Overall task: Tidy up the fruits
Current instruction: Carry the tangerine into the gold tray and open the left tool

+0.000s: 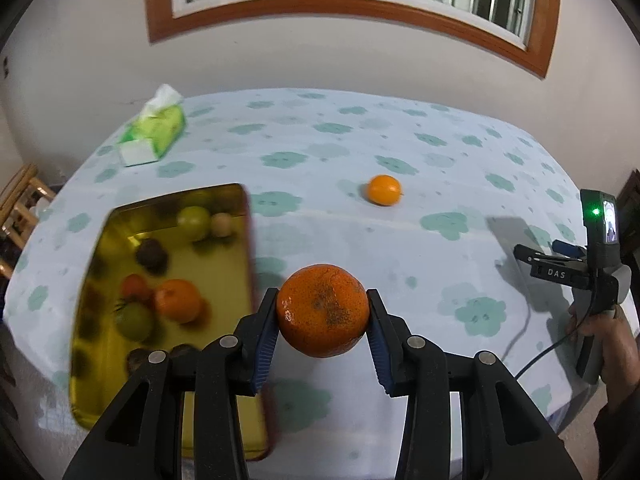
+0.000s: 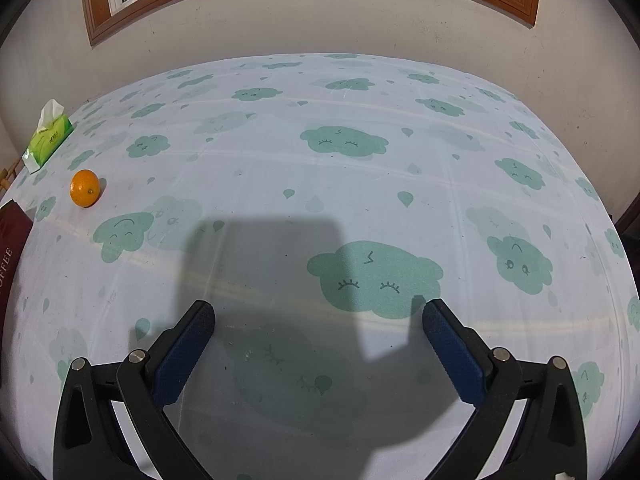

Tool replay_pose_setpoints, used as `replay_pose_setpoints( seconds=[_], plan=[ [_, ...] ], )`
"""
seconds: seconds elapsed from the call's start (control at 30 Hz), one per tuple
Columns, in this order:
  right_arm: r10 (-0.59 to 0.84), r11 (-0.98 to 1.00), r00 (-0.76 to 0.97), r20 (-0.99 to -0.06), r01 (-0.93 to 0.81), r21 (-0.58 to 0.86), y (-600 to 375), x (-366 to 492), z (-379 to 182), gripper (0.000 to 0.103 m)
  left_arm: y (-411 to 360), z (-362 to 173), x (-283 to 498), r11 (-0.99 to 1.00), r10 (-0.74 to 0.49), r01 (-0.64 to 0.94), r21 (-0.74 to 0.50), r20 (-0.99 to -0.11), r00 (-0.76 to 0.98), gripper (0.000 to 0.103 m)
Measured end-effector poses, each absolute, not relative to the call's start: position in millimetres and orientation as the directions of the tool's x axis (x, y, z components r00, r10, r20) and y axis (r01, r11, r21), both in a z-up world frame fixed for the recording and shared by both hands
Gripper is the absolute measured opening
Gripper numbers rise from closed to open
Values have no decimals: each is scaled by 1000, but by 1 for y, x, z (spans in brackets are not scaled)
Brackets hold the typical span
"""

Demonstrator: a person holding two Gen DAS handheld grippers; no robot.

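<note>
Left wrist view: left gripper (image 1: 322, 318), blue-padded fingers (image 1: 267, 340) clenched on a large speckled orange mandarin (image 1: 322, 310), held just right of a gold rectangular metal tin (image 1: 172, 392) containing several blurred fruits. A small smooth orange citrus (image 1: 384, 189) lay on the cloud-patterned counter (image 1: 460, 184); a green tissue pack (image 1: 154, 132) sat at far left.

Right wrist view: right gripper (image 2: 319, 318), fingers spread wide, grasping nothing, above the counter (image 2: 360, 168). Small citrus (image 2: 85, 187) and tissue pack (image 2: 48, 136) far left.
</note>
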State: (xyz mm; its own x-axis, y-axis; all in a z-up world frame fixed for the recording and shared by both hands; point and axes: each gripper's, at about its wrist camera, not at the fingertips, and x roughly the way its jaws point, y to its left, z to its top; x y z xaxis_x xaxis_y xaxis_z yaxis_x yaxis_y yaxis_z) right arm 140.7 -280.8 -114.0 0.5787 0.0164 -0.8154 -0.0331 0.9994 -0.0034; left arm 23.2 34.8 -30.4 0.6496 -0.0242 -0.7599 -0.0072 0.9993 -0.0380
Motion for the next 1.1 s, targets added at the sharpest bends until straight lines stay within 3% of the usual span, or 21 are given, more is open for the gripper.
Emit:
replay_pose_setpoints(
  seconds=[0.43,1.1],
  plan=[
    [14,1000,579,-815,-31,-5,-282,141,-115,103,98,-38,-3,991,88,-135,-4,-737,671,43],
    [13,1000,579,-815,-28,-4,-282,140,-115,103,151,-68,12,976,144,-216,5,-762,632,43]
  ],
)
